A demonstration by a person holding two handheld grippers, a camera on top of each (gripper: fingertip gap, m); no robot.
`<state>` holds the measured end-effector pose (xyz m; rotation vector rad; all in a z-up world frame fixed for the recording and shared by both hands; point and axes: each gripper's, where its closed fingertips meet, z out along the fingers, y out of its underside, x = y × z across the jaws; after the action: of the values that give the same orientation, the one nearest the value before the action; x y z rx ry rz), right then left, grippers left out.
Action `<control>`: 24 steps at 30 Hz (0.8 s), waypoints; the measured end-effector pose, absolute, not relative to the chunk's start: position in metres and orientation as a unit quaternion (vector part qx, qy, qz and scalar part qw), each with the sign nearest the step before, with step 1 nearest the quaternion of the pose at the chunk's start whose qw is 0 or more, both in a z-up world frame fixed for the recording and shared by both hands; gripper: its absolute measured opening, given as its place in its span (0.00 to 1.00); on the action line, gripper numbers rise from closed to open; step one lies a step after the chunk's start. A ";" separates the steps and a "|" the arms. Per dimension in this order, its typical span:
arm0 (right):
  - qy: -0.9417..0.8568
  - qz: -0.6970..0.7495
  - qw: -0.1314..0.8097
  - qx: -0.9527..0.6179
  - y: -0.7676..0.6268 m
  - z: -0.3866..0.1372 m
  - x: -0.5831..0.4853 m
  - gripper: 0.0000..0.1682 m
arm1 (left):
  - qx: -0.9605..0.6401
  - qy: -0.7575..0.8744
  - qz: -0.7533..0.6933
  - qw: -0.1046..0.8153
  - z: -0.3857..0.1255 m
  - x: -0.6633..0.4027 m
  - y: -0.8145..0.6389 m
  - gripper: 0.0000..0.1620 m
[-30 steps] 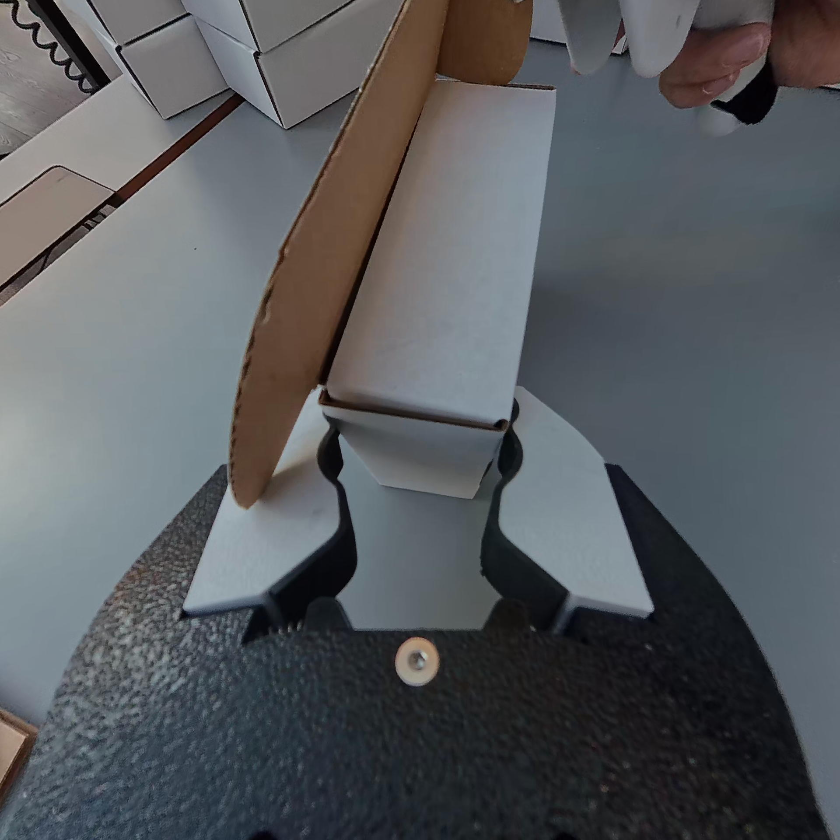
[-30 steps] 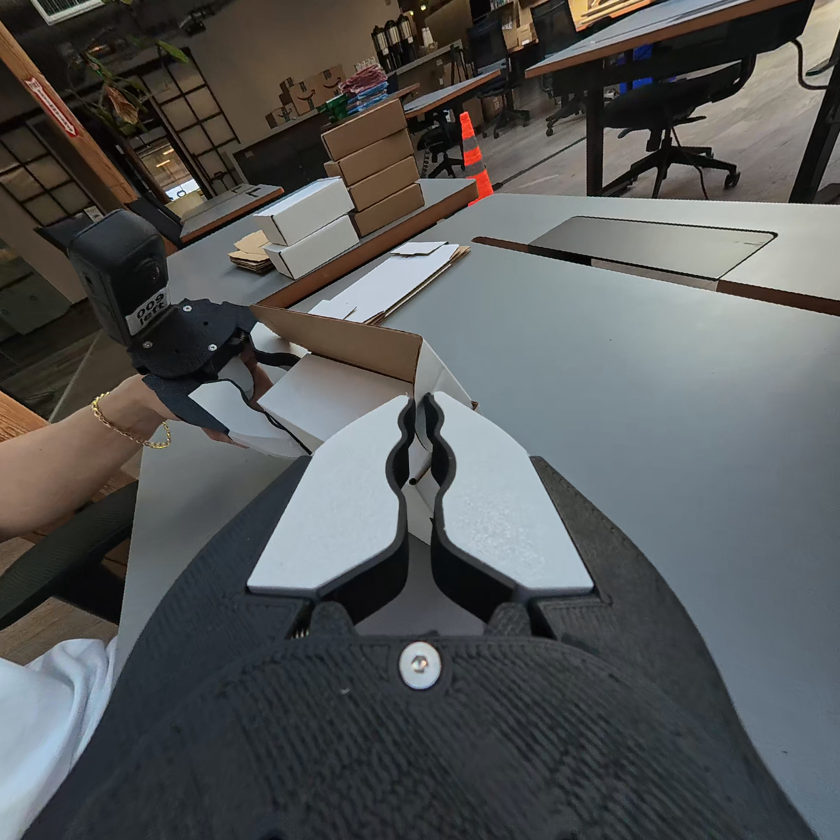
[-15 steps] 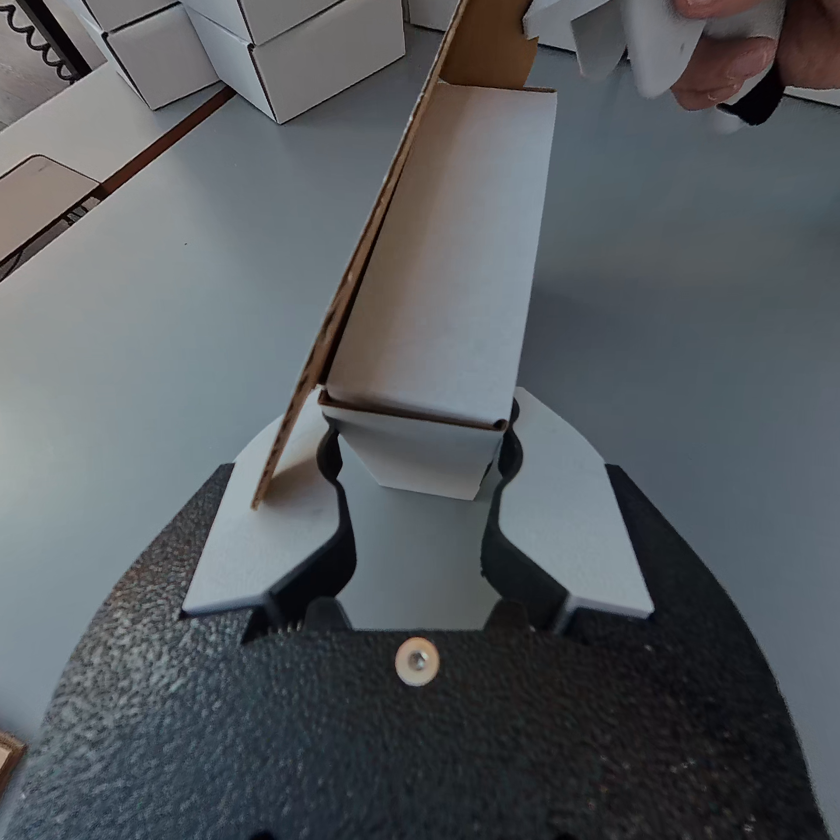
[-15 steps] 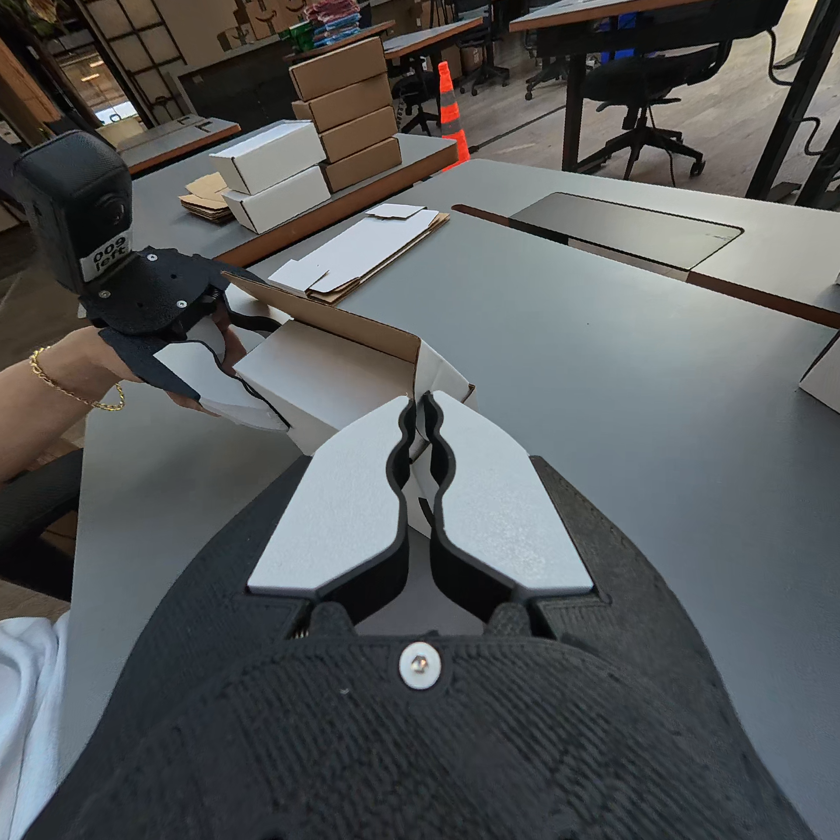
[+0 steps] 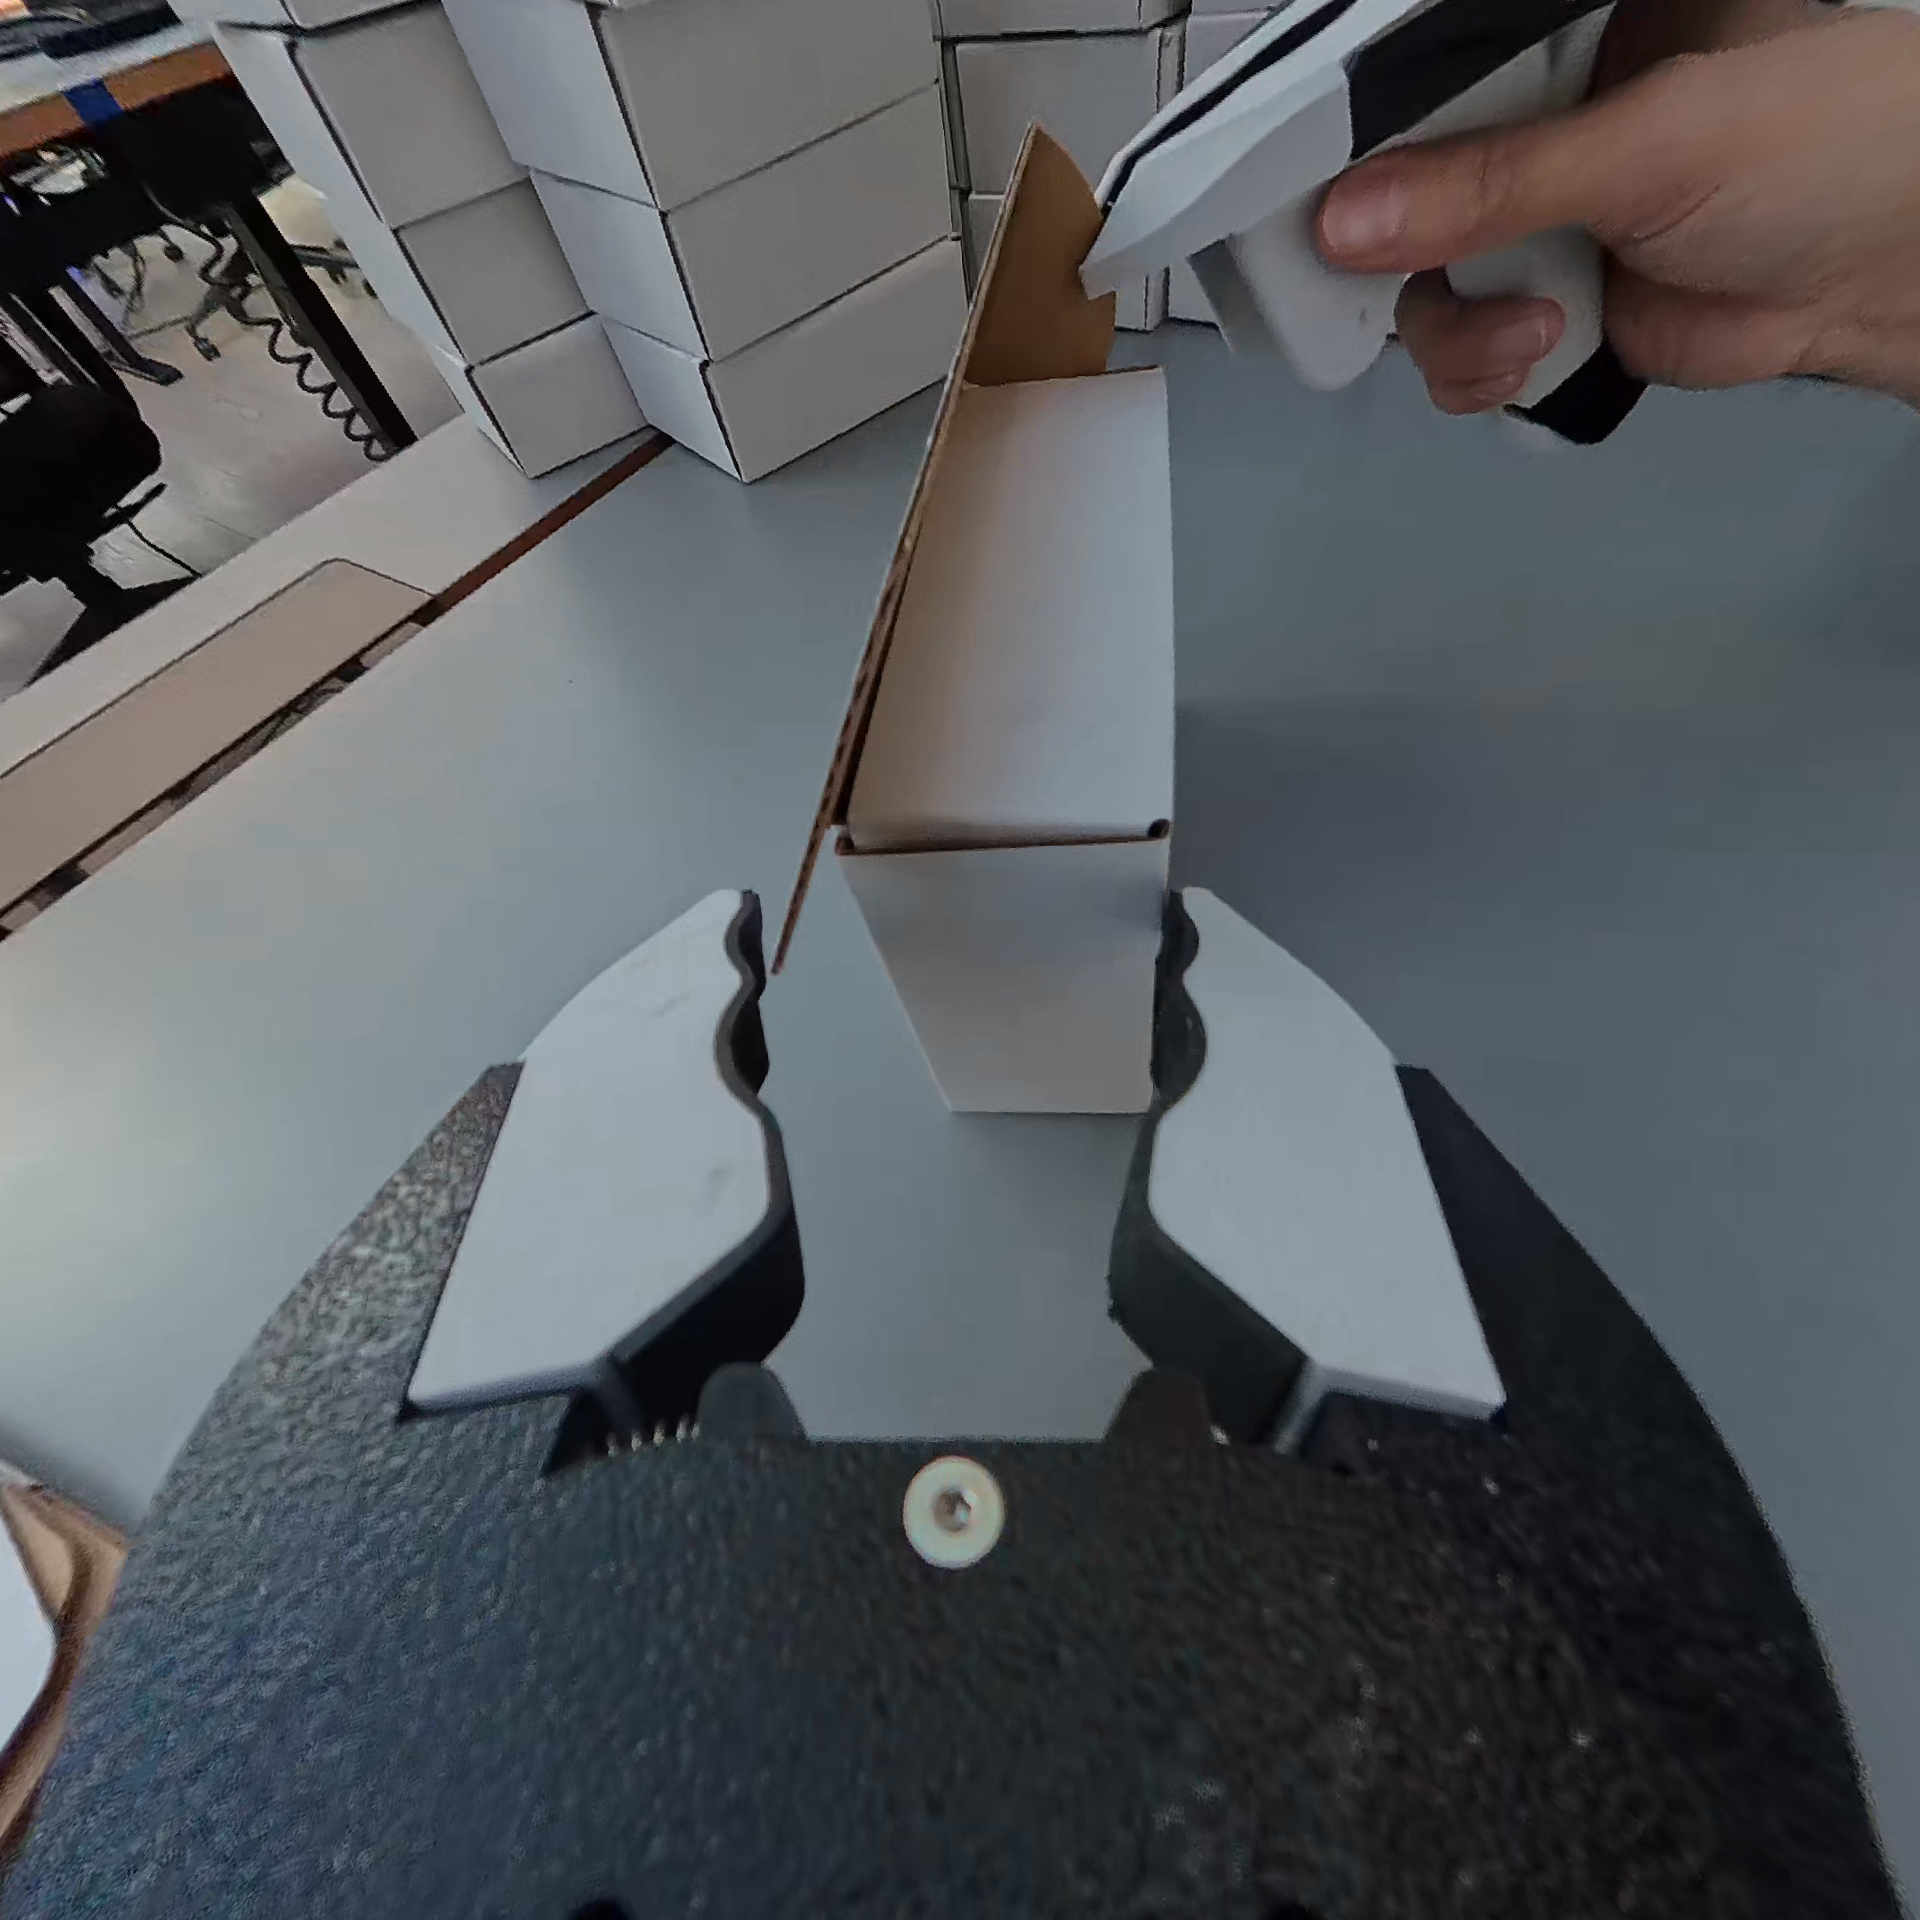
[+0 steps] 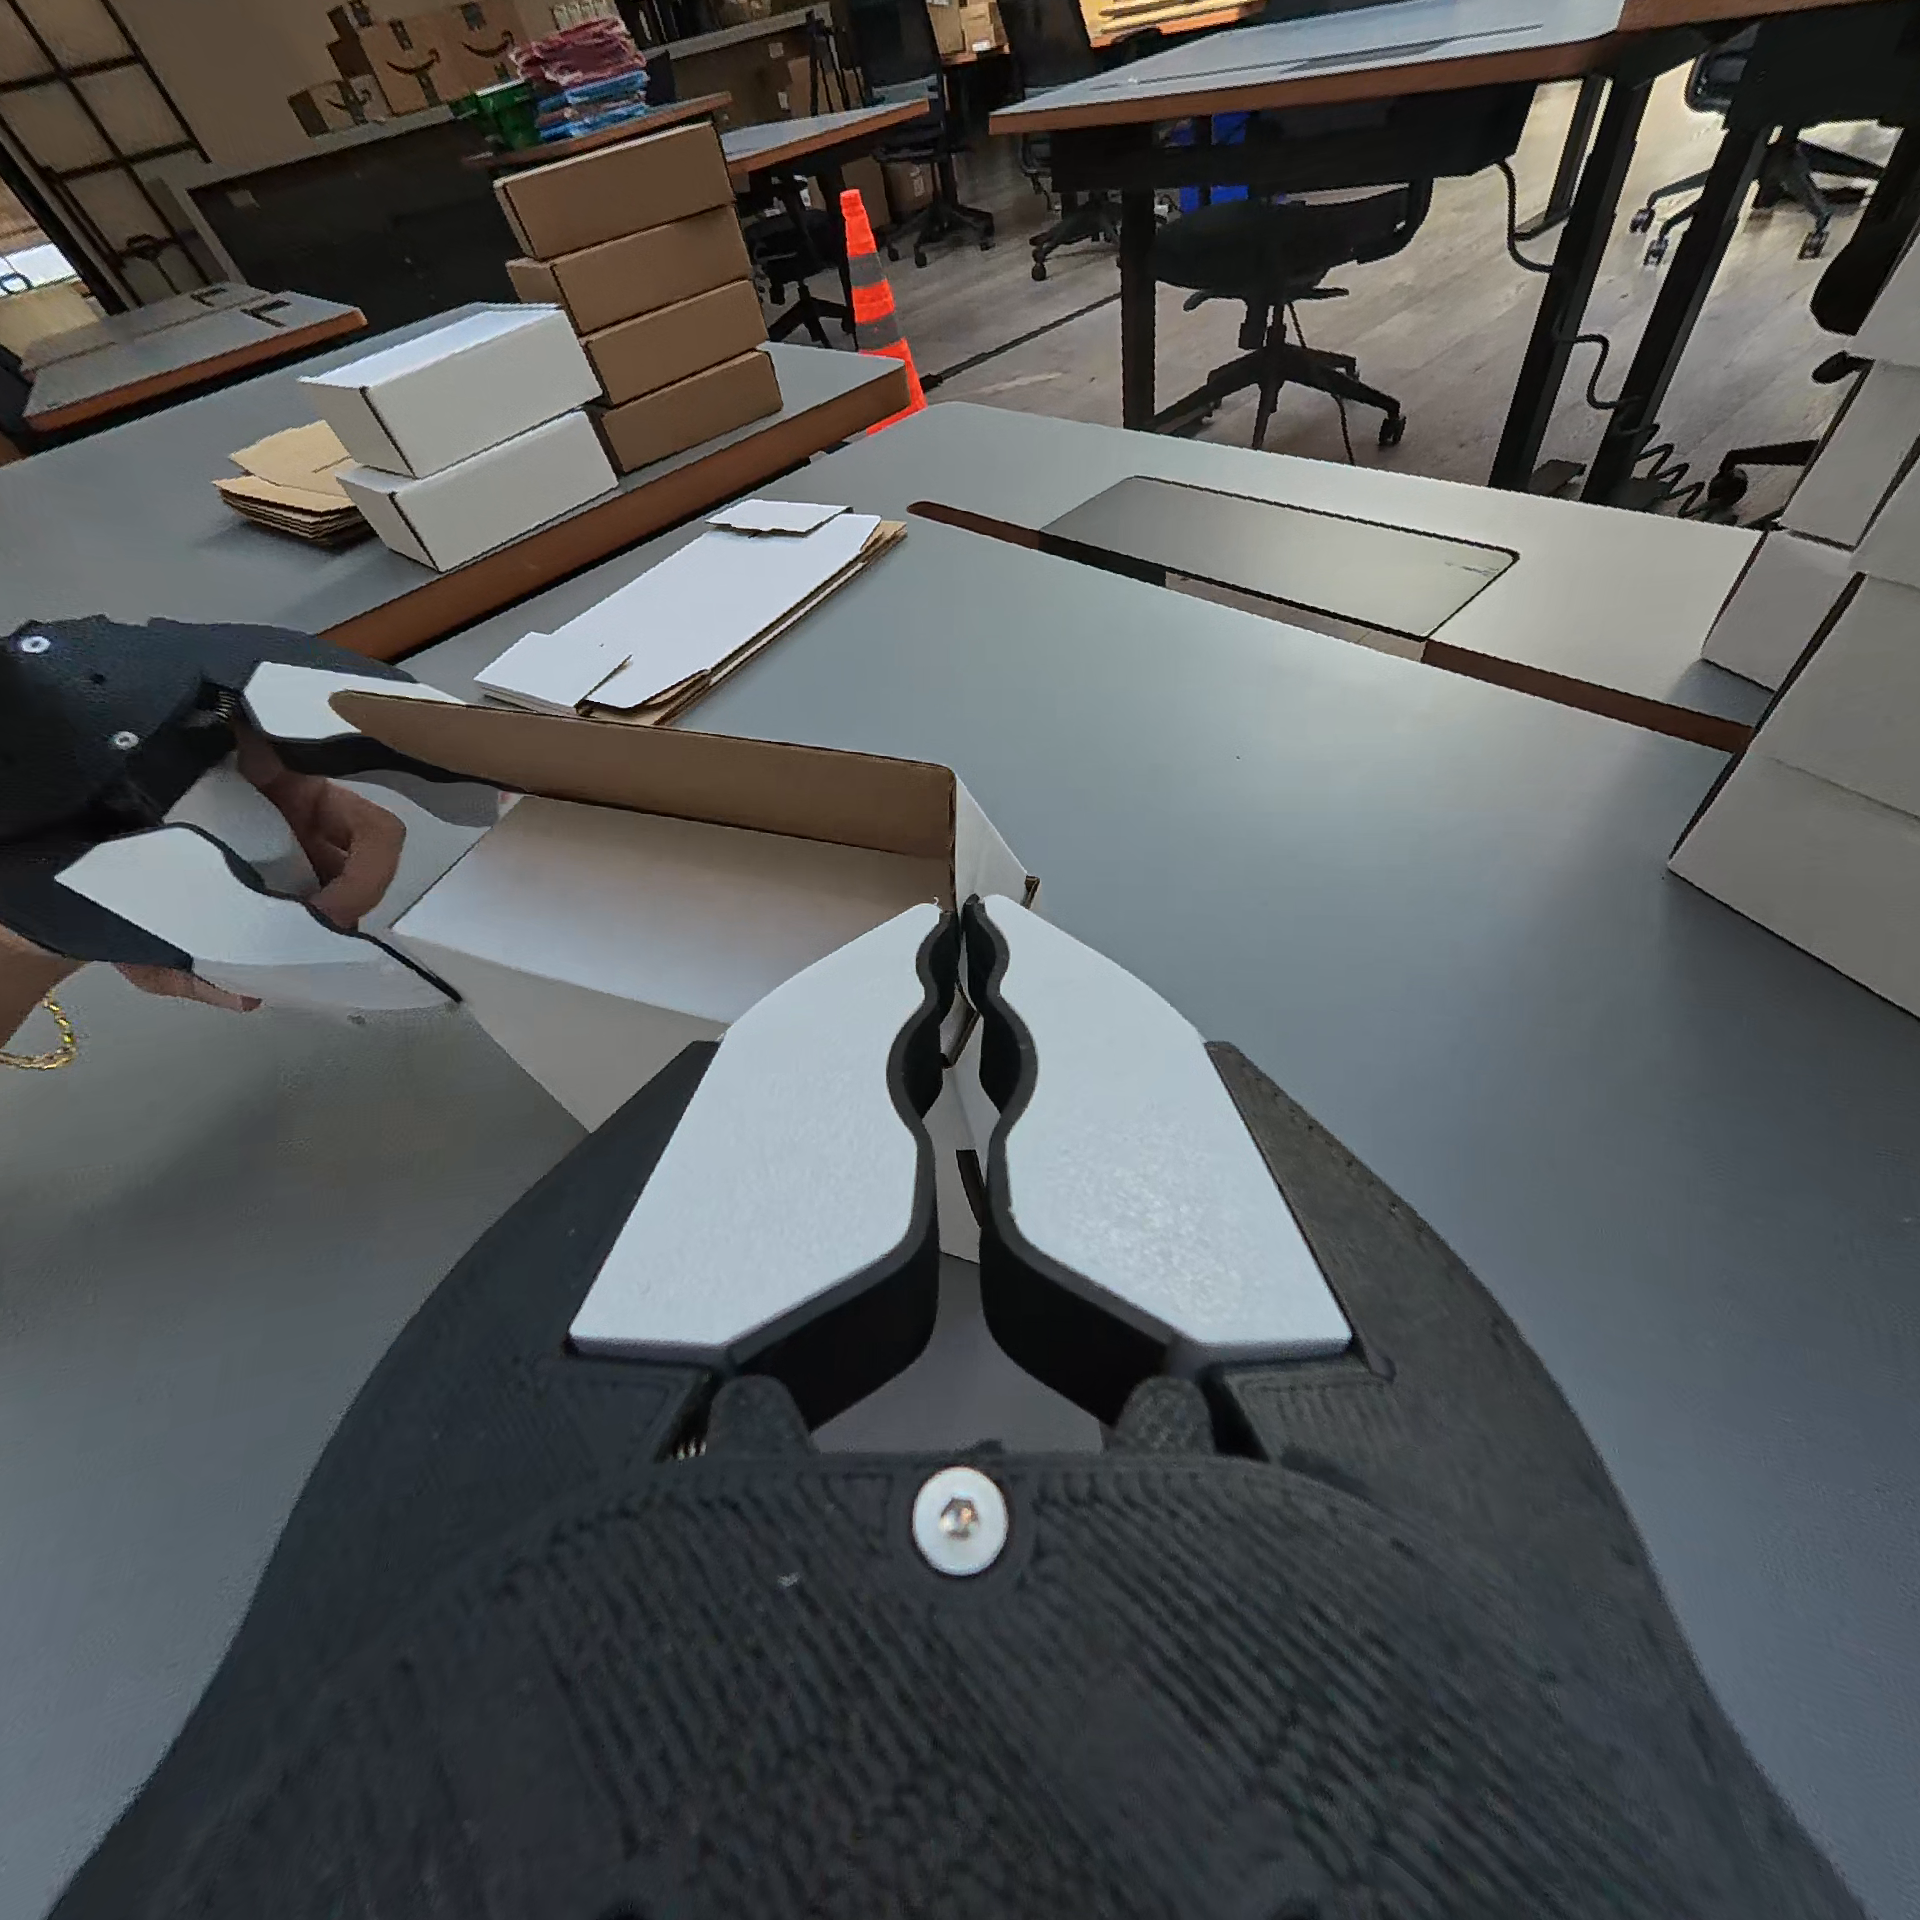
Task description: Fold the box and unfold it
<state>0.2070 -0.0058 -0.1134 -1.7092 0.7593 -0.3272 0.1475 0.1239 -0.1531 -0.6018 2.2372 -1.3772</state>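
Observation:
A long white cardboard box [image 5: 1023, 644] lies on the grey table [image 5: 1507, 831], its brown-backed lid panel [image 5: 904, 623] standing nearly upright along its left side. My left gripper [image 5: 958, 914] is open, one finger on each side of the box's near end; the right finger [image 5: 1278, 1122] touches the box, the left stands slightly apart. My right gripper [image 6: 956, 914] is shut on the flap at the box's [image 6: 665, 904] other end. It also shows in the left wrist view [image 5: 1112, 244], held by a hand, pinching the brown flap. The left gripper [image 6: 301, 831] shows in the right wrist view.
Stacks of folded white boxes [image 5: 727, 208] stand at the table's far side, and more [image 6: 1818, 779] at the right edge. Flat box blanks [image 6: 707, 623] lie beyond the box. White boxes [image 6: 457, 436] and brown boxes [image 6: 644, 291] sit on the neighbouring table.
The lid panel has swung from leaning out to the left to nearly upright. The right gripper has moved with the flap it holds. The left gripper stays open around the box end.

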 end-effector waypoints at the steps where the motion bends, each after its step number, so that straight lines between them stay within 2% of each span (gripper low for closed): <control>1: 0.325 -0.145 0.581 -0.732 -0.005 -0.113 0.207 0.01 | -0.213 0.802 -0.504 0.240 -0.146 0.146 0.130 0.44; 6: 0.324 -0.148 0.578 -0.734 -0.002 -0.113 0.206 0.01 | -0.169 0.768 -0.527 0.323 -0.112 0.139 0.142 0.24; 11: 0.327 -0.153 0.579 -0.731 -0.002 -0.113 0.206 0.01 | -0.153 0.765 -0.532 0.330 -0.106 0.137 0.137 0.02; 15: 0.330 -0.161 0.579 -0.728 -0.003 -0.113 0.205 0.01 | -0.188 0.750 -0.541 0.329 -0.105 0.141 0.138 0.01; 24: 0.335 -0.248 0.558 -0.717 0.005 -0.113 0.191 0.01 | -0.425 0.730 -0.447 0.294 -0.111 0.164 0.155 0.01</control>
<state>0.1915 0.0048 -0.1126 -1.6925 0.7908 -0.5851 0.1635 0.1548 -0.1110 -1.1324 1.9446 -1.1902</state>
